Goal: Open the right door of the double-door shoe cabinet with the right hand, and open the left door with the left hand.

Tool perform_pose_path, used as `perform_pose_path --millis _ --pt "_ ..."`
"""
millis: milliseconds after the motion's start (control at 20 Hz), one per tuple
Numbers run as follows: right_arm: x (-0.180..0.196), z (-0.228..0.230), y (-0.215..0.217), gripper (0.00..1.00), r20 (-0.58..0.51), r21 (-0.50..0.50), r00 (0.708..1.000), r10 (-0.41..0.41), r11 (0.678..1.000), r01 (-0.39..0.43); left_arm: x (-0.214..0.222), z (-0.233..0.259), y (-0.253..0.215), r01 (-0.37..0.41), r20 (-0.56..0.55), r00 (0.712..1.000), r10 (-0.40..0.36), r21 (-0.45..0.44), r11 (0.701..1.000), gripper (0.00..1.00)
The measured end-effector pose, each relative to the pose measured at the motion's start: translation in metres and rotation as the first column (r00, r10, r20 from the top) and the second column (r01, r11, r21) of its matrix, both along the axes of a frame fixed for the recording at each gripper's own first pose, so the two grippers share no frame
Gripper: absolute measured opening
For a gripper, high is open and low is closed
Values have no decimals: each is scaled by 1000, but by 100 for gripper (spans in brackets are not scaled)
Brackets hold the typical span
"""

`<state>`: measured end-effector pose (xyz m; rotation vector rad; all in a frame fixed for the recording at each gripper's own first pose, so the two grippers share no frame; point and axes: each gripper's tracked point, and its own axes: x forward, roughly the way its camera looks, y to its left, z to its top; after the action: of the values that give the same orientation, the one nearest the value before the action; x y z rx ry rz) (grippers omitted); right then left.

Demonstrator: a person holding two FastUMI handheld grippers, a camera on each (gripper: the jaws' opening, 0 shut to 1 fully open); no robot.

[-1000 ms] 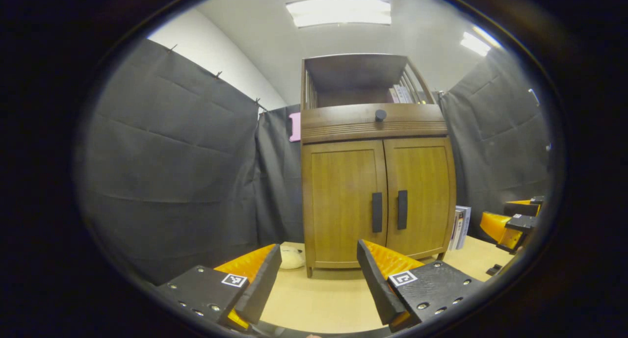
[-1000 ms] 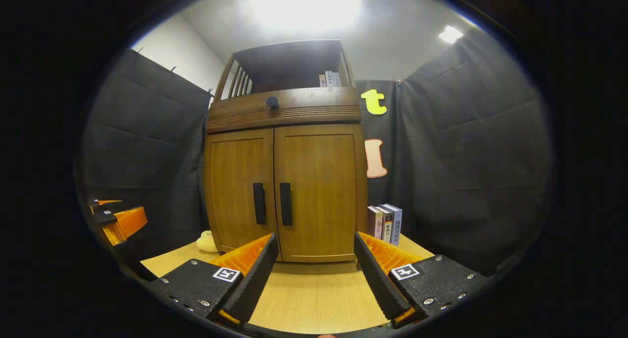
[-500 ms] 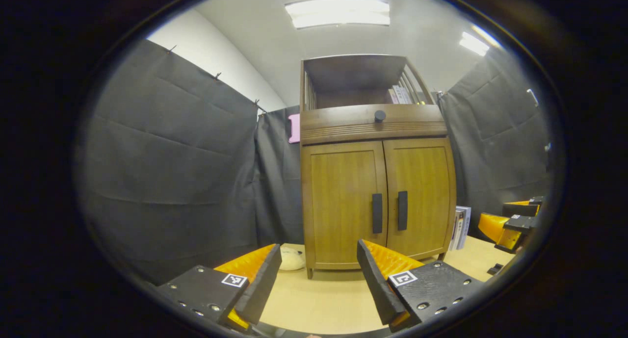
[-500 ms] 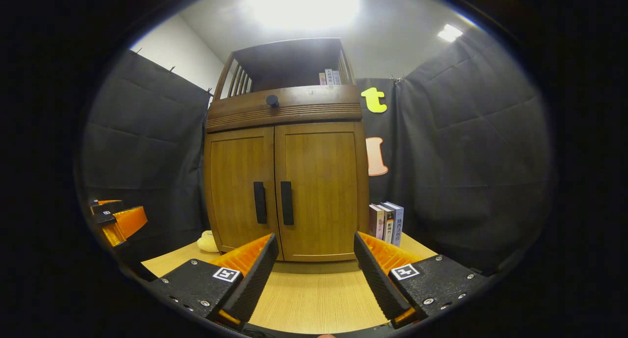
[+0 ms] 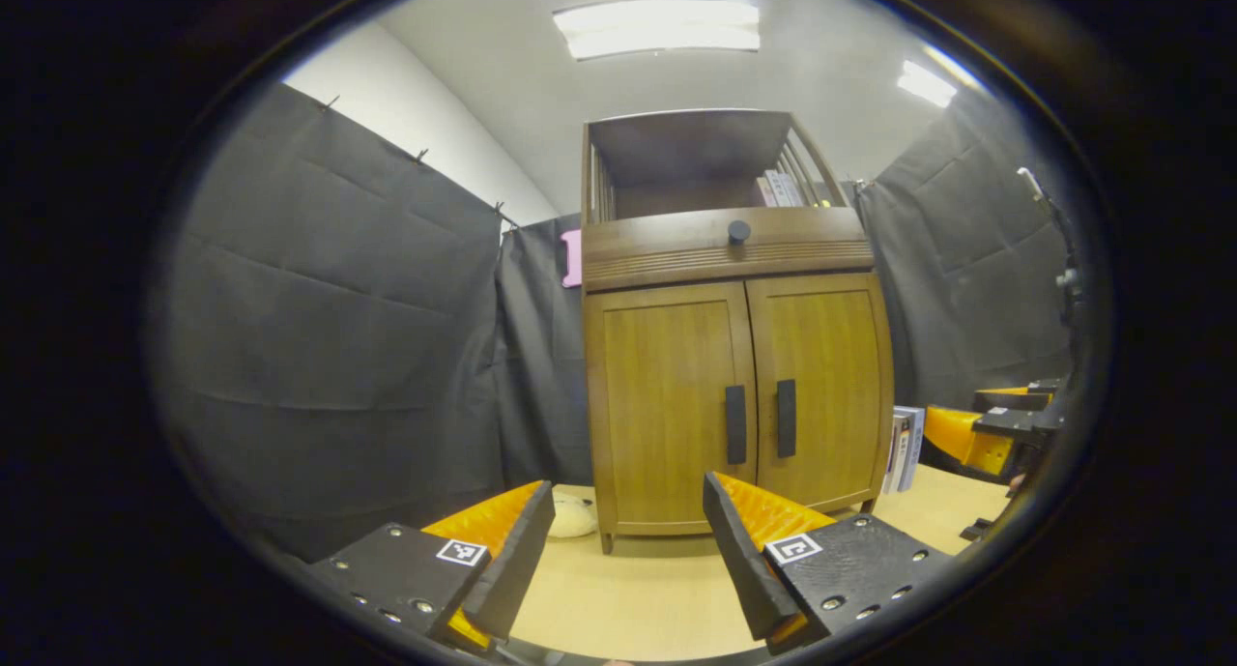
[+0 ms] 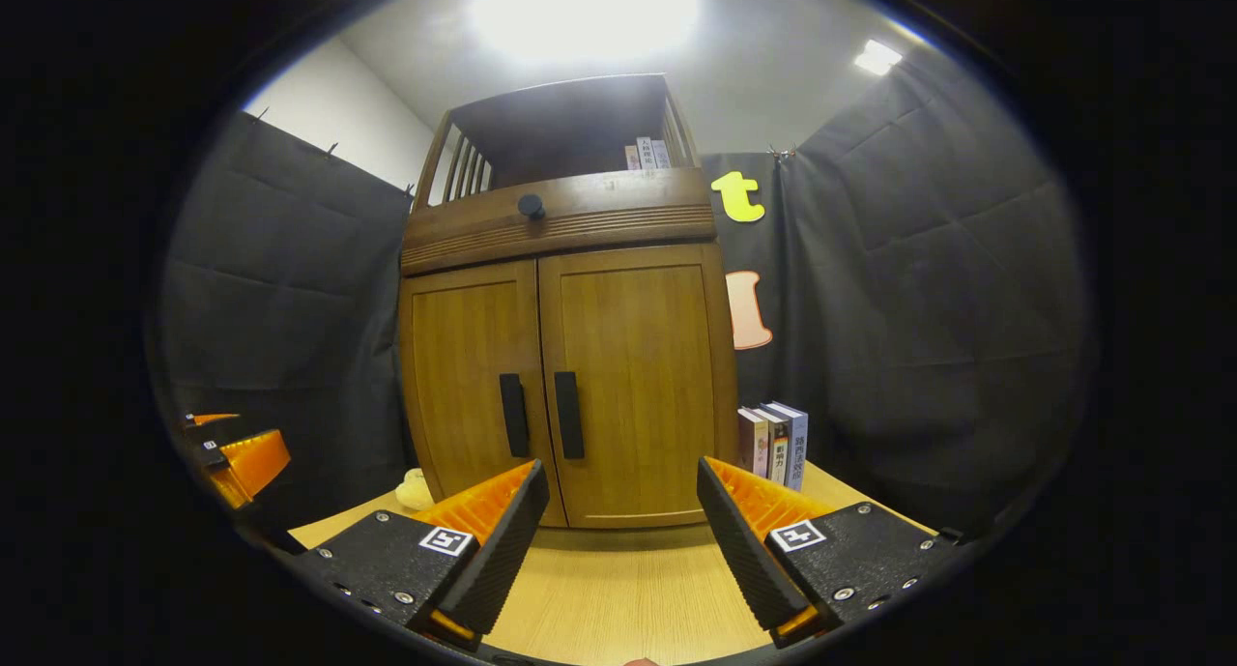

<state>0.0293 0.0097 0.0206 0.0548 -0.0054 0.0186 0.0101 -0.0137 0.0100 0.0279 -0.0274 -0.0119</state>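
Note:
The wooden double-door shoe cabinet (image 5: 734, 395) (image 6: 570, 376) stands on the table, both doors closed. Its left door (image 5: 667, 405) (image 6: 474, 386) and right door (image 5: 821, 386) (image 6: 643, 376) each carry a dark vertical handle, the left handle (image 5: 735, 424) (image 6: 513, 415) beside the right handle (image 5: 786, 418) (image 6: 568, 415) at the centre seam. My left gripper (image 5: 628, 535) is open, some way short of the cabinet and facing the left door. My right gripper (image 6: 623, 516) is open too, closer in and facing the right door. Each gripper also appears at the edge of the other's view: right gripper (image 5: 986, 429), left gripper (image 6: 232, 453).
A drawer with a round knob (image 5: 738, 231) (image 6: 531, 205) sits above the doors, with an open shelf holding books on top. Upright books (image 5: 904, 448) (image 6: 773, 444) stand right of the cabinet. A small pale object (image 5: 572, 514) (image 6: 416, 490) lies at its left foot. The light wooden table (image 5: 638, 598) (image 6: 618, 589) lies underneath.
The right gripper has moved closer to the cabinet, which looms larger and tilts slightly. In the left gripper view the cabinet has shifted a little to the left. Both doors stay closed.

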Motion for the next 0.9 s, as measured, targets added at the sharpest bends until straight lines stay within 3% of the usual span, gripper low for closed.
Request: perform_pose_path --millis 350,900 --pt "56 14 1 95 0 16 1000 9 1000 -9 3 -4 2 -19 -9 1000 19 -5 1000 94" --pt "159 24 38 95 16 38 998 54 998 -55 7 -11 16 -102 -24 995 102 -11 995 94"
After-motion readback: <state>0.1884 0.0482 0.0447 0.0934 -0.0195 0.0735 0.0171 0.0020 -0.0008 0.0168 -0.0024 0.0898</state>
